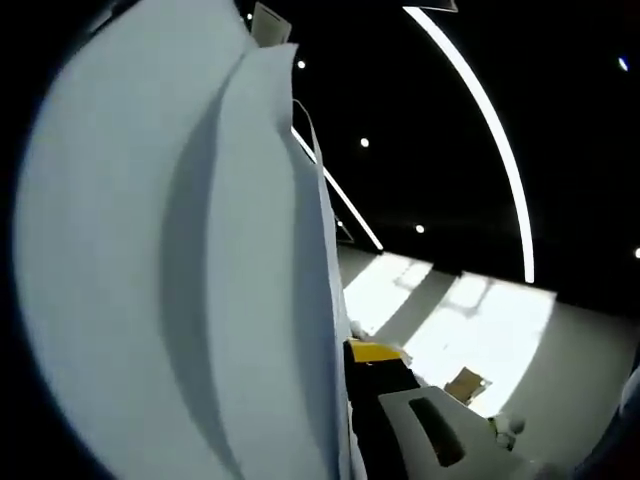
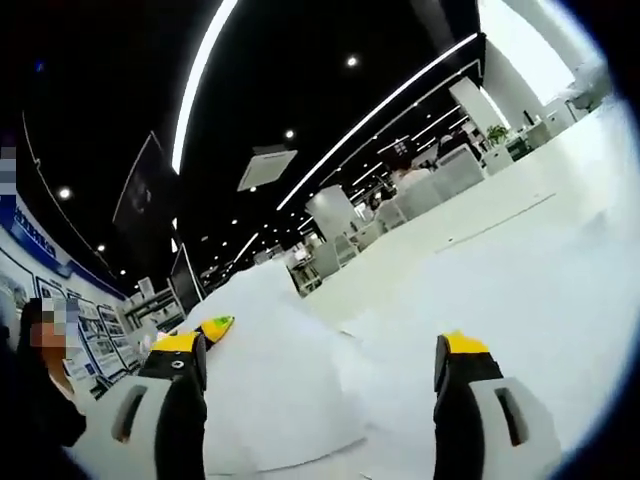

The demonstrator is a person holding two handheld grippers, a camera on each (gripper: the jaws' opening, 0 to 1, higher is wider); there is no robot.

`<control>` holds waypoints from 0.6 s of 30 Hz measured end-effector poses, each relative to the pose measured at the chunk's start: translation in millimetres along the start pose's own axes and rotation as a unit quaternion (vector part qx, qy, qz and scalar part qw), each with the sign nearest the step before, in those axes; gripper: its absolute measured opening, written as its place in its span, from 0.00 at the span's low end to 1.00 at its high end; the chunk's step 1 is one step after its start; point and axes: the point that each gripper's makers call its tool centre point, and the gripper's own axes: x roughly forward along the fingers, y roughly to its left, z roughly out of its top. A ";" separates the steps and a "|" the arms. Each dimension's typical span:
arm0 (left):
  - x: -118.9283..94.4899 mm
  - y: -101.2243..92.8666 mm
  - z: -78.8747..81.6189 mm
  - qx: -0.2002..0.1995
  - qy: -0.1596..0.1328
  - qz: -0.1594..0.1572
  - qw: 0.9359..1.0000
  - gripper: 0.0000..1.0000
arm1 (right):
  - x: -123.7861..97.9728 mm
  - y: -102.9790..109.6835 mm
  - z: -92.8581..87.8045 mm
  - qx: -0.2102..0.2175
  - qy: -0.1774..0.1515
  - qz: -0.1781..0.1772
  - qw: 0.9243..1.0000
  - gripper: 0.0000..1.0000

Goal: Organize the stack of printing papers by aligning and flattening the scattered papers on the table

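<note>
While the white table [image 2: 520, 250] spreads wide under the right gripper [image 2: 325, 375], whose jaws stand spread on either side of the papers [image 2: 265, 370], the step looks like gathering the sheets; next, squaring edges and pressing flat. Bowed upward, the papers [image 1: 180, 260] run lengthwise away; left gripper's state I cannot tell

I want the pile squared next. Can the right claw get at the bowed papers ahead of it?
Probably yes: the right claw stands open, and the papers bulge up between its jaws with nothing in front.
</note>
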 end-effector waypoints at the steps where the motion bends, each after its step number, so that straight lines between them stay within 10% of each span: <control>1: 0.0 0.0 0.0 0.000 0.000 0.000 1.000 0.06 | -1.2 -1.6 0.8 -0.001 -0.001 -0.004 1.000 0.90; 18: 0.3 2.2 1.4 -0.002 -0.001 0.001 1.000 0.06 | -32.4 -35.5 18.2 -0.029 -0.024 -0.066 0.997 0.90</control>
